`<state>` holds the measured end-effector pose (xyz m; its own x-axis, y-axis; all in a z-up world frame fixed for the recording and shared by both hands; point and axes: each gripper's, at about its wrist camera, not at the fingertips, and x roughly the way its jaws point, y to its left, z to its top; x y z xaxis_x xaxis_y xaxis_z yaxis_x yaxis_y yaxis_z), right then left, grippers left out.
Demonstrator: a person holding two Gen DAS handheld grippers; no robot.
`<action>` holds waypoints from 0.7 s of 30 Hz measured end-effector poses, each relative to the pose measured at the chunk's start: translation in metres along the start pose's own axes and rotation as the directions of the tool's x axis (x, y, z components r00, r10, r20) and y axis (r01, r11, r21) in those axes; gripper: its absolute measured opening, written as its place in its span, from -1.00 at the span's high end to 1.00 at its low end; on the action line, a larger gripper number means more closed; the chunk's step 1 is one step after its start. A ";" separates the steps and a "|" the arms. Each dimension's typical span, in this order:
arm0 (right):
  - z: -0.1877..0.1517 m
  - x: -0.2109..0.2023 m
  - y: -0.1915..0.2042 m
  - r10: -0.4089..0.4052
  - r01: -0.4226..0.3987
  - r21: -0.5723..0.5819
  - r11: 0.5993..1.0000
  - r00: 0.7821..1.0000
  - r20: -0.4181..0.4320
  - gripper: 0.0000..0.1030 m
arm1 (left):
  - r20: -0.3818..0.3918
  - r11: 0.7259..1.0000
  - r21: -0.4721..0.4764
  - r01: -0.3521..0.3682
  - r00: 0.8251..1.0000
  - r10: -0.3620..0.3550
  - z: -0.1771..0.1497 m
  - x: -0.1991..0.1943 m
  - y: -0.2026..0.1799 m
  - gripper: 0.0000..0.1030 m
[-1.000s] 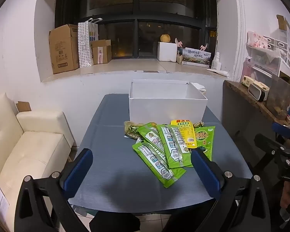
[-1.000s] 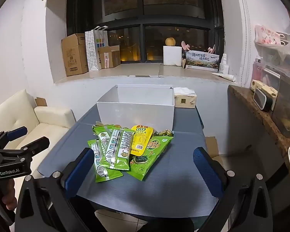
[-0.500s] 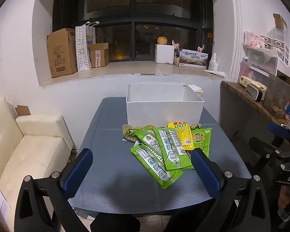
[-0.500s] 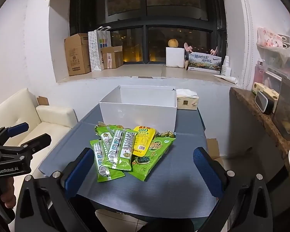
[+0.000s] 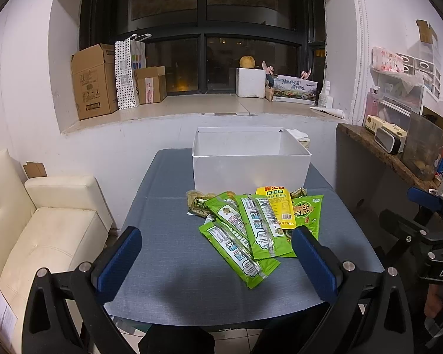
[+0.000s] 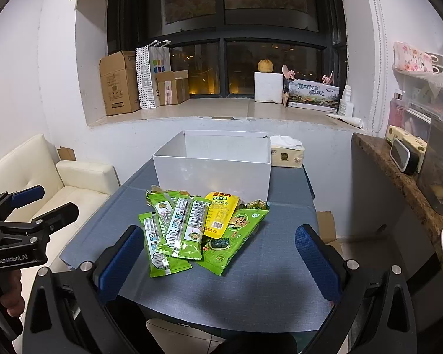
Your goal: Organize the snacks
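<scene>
A pile of snack packets (image 5: 257,224) lies on the blue-grey table (image 5: 168,253): several green packets and one yellow packet (image 5: 276,206). The pile also shows in the right wrist view (image 6: 198,230), with the yellow packet (image 6: 220,215) on top. An open white box (image 5: 251,159) stands just behind the pile, also in the right wrist view (image 6: 215,165). My left gripper (image 5: 218,262) is open and empty, held above the table's near edge. My right gripper (image 6: 218,259) is open and empty, just short of the pile.
A cream sofa (image 5: 41,230) stands left of the table. A tissue pack (image 6: 286,155) sits behind the box. A counter (image 6: 398,171) with containers runs along the right. Cardboard boxes (image 5: 94,79) stand on the window sill.
Both grippers have moved slightly forward and higher toward the table, so the packets and box sit a little closer. Both stay open and empty.
</scene>
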<state>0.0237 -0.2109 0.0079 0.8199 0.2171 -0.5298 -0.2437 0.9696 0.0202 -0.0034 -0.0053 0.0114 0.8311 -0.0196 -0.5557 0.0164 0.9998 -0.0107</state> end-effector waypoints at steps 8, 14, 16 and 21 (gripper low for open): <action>-0.001 0.000 0.000 0.001 -0.001 -0.003 1.000 1.000 -0.001 -1.00 | 0.002 1.000 0.001 0.002 1.000 -0.002 0.000 -0.001 0.001 -1.00; -0.001 -0.001 0.000 0.002 -0.002 -0.003 1.000 1.000 0.001 -1.00 | 0.004 1.000 0.001 0.006 1.000 -0.006 -0.001 0.000 0.001 -1.00; -0.001 -0.001 0.000 0.004 -0.004 -0.003 1.000 1.000 0.001 -1.00 | 0.007 1.000 0.002 0.017 1.000 -0.017 -0.001 0.000 0.001 -1.00; -0.001 -0.001 0.000 0.005 -0.005 -0.003 1.000 1.000 0.001 -1.00 | 0.009 1.000 0.005 0.013 1.000 -0.013 -0.001 -0.002 0.001 -1.00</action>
<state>0.0224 -0.2113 0.0081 0.8191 0.2220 -0.5289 -0.2494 0.9682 0.0203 -0.0054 -0.0041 0.0117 0.8361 -0.0323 -0.5477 0.0299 0.9995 -0.0133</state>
